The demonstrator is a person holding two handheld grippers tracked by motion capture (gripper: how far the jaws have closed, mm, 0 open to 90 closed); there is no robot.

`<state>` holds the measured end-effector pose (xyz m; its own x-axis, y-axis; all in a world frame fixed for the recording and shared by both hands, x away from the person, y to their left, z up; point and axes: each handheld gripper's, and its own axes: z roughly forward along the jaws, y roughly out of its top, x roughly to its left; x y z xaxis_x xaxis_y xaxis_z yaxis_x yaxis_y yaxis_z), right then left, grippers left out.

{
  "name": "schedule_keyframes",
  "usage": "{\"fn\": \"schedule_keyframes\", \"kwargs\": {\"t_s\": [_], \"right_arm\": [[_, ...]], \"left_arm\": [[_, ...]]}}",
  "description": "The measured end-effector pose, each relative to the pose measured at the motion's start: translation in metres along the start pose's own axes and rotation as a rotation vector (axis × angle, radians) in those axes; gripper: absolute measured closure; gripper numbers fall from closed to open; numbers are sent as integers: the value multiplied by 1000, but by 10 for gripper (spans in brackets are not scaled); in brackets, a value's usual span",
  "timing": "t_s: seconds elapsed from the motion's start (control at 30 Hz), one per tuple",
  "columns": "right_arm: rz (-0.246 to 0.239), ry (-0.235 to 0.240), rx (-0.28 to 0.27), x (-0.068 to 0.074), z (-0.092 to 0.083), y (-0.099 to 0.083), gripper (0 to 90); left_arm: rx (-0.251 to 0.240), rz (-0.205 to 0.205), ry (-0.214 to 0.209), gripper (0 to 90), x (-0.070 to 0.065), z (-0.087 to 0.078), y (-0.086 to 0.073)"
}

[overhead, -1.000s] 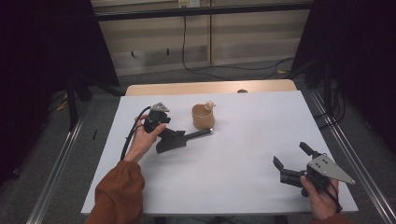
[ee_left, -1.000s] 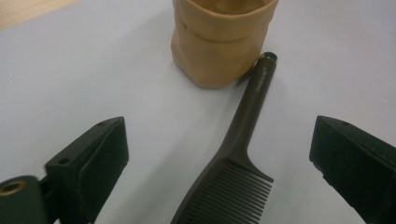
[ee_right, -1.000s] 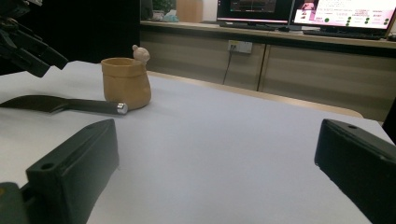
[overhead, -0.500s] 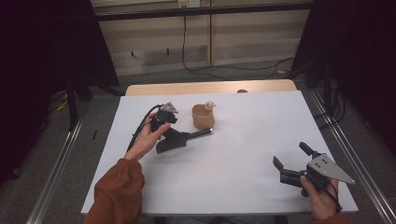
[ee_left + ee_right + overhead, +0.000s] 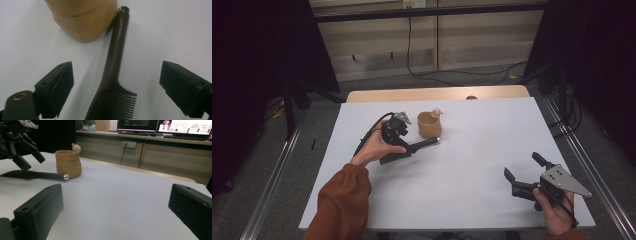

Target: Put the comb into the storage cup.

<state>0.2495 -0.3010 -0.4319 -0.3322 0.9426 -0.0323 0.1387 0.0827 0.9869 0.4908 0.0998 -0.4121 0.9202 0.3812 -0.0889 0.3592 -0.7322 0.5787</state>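
Right gripper, nearest the table's front edge, rested with jaws spread and nothing between them. Farther in, the left gripper hung over a dark comb, jaws spread on either side without touching, having just narrowed slightly. The comb's handle tip touched a tan pot beyond.

White table, wooden strip along far edge. On it: tan cup w/ small figure on rim, far-left of centre; black comb flat just beside it, handle tip touching cup base.
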Motion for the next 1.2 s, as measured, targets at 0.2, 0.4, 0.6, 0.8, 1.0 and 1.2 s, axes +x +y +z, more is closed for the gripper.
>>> {"fn": "schedule_keyframes", "kwargs": {"t_s": [0.2, 0.4, 0.6, 0.8, 1.0, 1.2], "right_arm": [[1, 4, -3, 0, 0, 0, 0], [-1, 5, 1, 0, 0, 0, 0], [-3, 8, 1, 0, 0, 0, 0], [-1, 11, 1, 0, 0, 0, 0], [-4, 15, 4, 0, 0, 0, 0], [-3, 20, 7, 0, 0, -1, 0]], "left_arm": [[79, 30, -6, 181, 5, 9, 8], [120, 21, 1, 257, 6, 16, 11], [153, 27, -17, 355, 5, 22, 16], [186, 49, -14, 458, 6, 27, 16], [224, 77, -18, 558, 7, 29, 19], [239, 89, -17, 625, 5, 33, 22]]}}
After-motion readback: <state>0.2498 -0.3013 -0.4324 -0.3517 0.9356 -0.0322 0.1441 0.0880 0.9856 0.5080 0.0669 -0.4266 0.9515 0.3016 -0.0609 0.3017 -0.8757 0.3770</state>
